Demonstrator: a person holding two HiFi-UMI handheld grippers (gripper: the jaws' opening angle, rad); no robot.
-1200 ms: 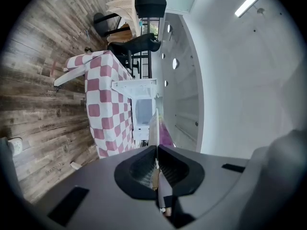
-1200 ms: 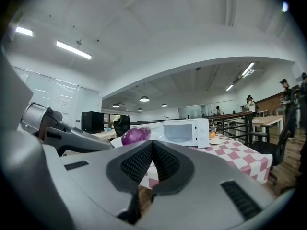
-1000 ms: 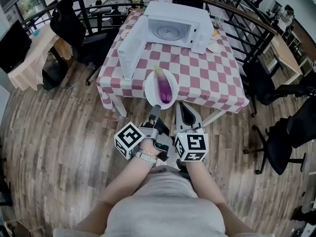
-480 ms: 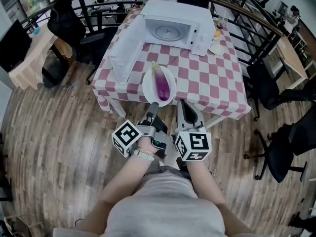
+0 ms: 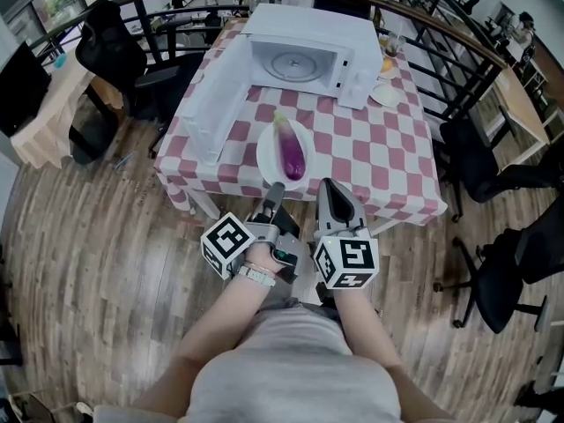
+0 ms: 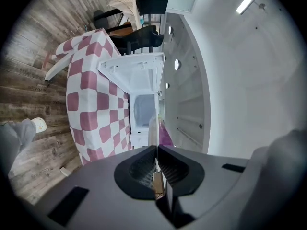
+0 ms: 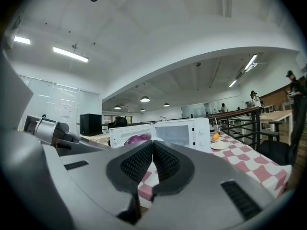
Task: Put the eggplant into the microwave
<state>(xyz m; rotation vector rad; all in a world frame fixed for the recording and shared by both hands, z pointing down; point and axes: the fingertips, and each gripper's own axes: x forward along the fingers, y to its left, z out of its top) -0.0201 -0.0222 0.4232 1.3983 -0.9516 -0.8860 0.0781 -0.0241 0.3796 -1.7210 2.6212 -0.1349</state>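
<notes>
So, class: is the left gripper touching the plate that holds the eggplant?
Touching. In the left gripper view, the fingers of the left gripper are closed on the rim of the plate, and the eggplant lies on it.

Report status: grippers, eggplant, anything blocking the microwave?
Left hand-held gripper shut on plate rim, right hand-held gripper shut, empty. Eggplant on plate, not yet in microwave. Door open, nothing blocking.

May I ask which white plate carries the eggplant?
The larger plate, its rim gripped by the left hand-held gripper, holds the eggplant; the smaller plate beside the microwave does not.
</notes>
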